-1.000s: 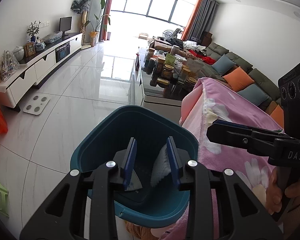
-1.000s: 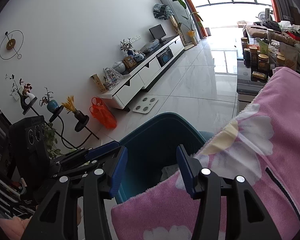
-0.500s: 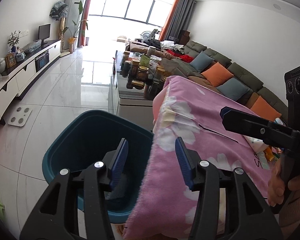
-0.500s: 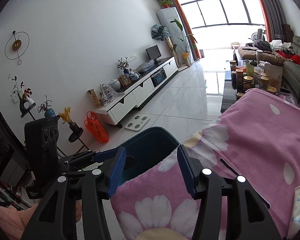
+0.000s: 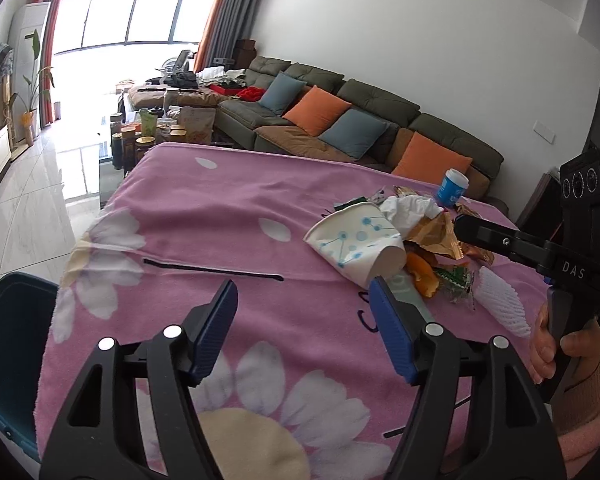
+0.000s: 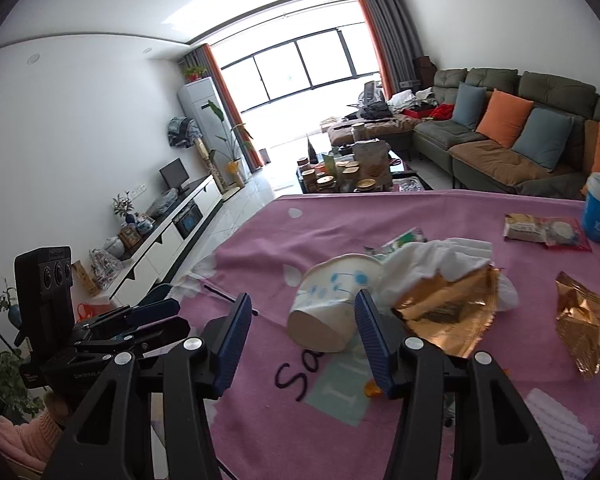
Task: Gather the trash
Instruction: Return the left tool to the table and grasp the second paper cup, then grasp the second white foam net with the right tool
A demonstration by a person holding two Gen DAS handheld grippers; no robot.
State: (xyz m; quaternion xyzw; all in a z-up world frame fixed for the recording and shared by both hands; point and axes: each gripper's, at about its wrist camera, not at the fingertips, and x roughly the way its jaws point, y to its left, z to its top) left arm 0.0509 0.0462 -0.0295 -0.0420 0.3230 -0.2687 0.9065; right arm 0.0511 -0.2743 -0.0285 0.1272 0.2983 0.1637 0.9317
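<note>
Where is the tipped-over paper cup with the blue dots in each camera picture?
Left wrist view: the paper cup lies on its side right of centre, on the pink blanket, just beyond the right fingertip.
Right wrist view: the paper cup lies at centre, open end facing away.
Shared landmark: the crumpled white tissue touching the cup.

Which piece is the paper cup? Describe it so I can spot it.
Look at the pink blanket covering the table, at the near edge of the trash pile. The paper cup lies on its side against the crumpled tissue: the only white piece with blue dots.
</note>
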